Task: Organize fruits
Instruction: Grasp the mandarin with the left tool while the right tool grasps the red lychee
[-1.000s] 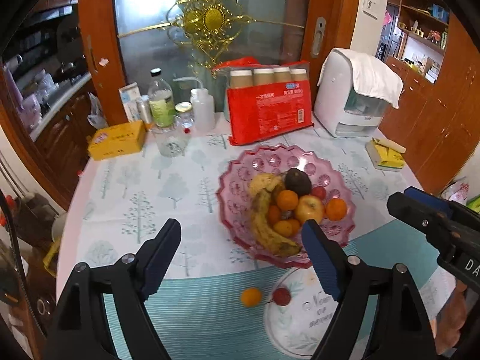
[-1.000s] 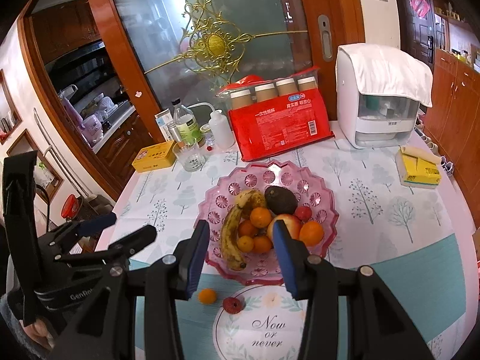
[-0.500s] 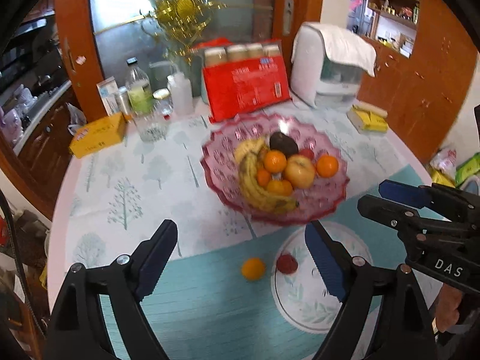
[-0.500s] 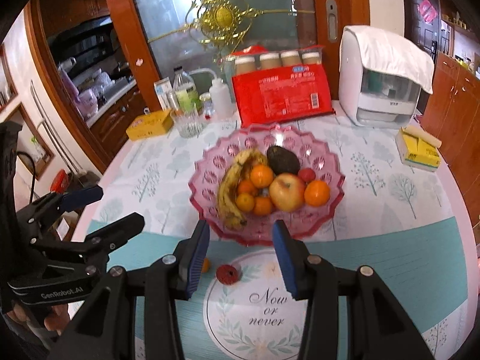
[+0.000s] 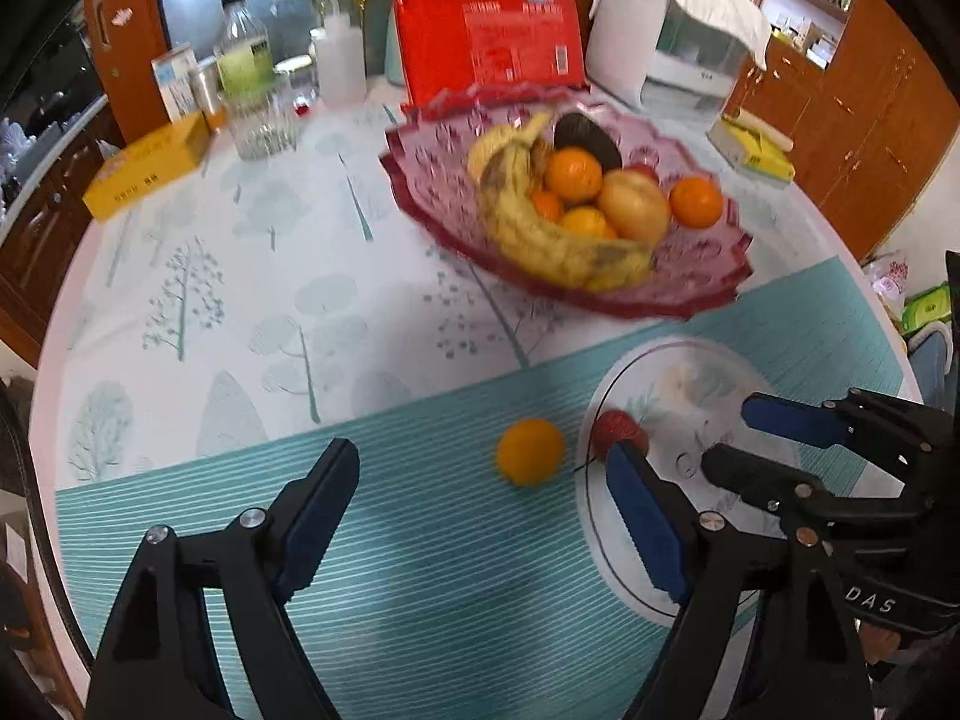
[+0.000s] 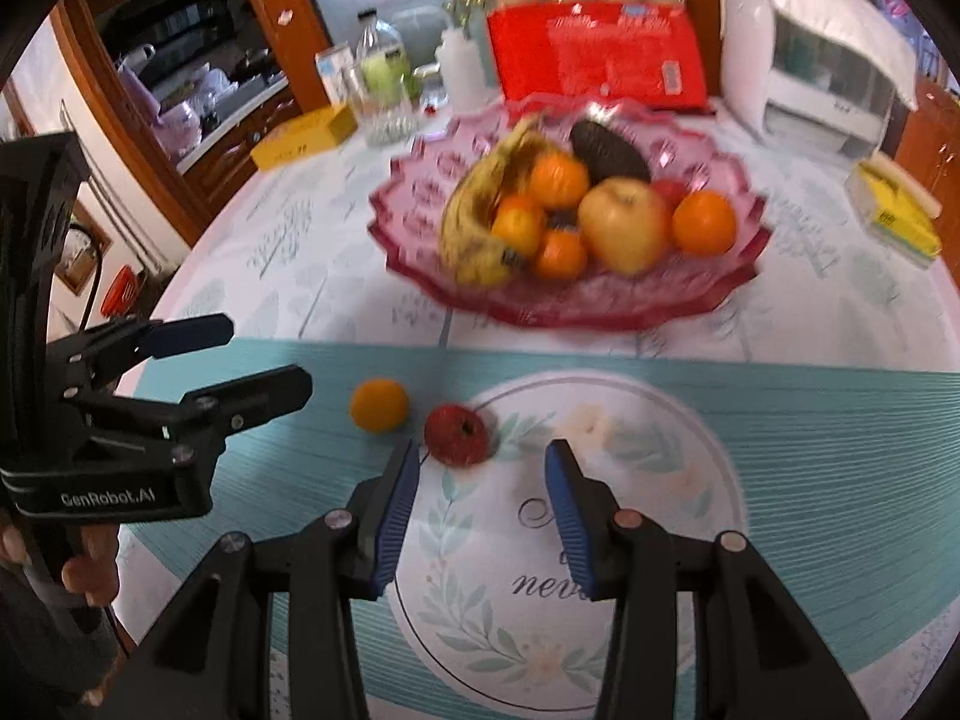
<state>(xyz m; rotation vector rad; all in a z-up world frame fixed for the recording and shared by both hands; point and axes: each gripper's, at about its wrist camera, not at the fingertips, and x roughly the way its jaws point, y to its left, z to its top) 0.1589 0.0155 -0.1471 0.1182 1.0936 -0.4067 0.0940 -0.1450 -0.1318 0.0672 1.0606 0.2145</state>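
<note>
The small orange (image 5: 530, 451) lies on the teal mat of the surface (image 5: 252, 276), just ahead of the left gripper (image 5: 483, 495), whose jaws are spread wide and hold nothing. Just beside it, the red fruit (image 6: 456, 435) sits ahead of the right gripper (image 6: 483, 480), nearer its left finger; those jaws also stand apart, empty. The pink fruit bowl (image 6: 420, 192) stands farther back.

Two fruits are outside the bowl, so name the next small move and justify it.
Probably ease the right claw forward and slightly left until its open jaws straddle the small red fruit, which lies loose on the teal mat just ahead of the left finger, outside the pink bowl.
</note>
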